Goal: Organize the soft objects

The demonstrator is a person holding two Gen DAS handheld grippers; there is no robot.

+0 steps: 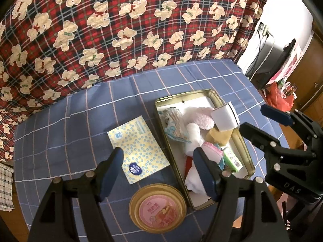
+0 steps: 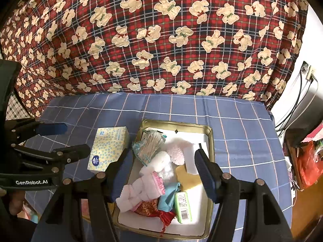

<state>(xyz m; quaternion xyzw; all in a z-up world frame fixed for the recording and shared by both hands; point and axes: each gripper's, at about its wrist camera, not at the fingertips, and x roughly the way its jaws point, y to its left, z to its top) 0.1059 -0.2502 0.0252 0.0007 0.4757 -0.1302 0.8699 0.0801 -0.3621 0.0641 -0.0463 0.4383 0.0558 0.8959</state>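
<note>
Soft things (image 2: 153, 173) mostly piled inside tin (image 2: 211, 141); tissue pack (image 2: 109, 149) left of tin, can (image 1: 157, 207) near it. Both fingers spread, empty.

The left wrist camera looks steeply down from above the near edge of the blue checked tablecloth (image 1: 60, 133), with the tissue pack (image 1: 137, 149) centred and the gold tin tray (image 1: 245, 151) to its right. The right wrist camera (image 2: 238, 121) tilts down likewise from further right, directly over the tray (image 2: 211, 141). Both share tray, tissue pack (image 2: 109, 147) and bear-print cloth (image 1: 121, 30) behind the far edge.
</note>
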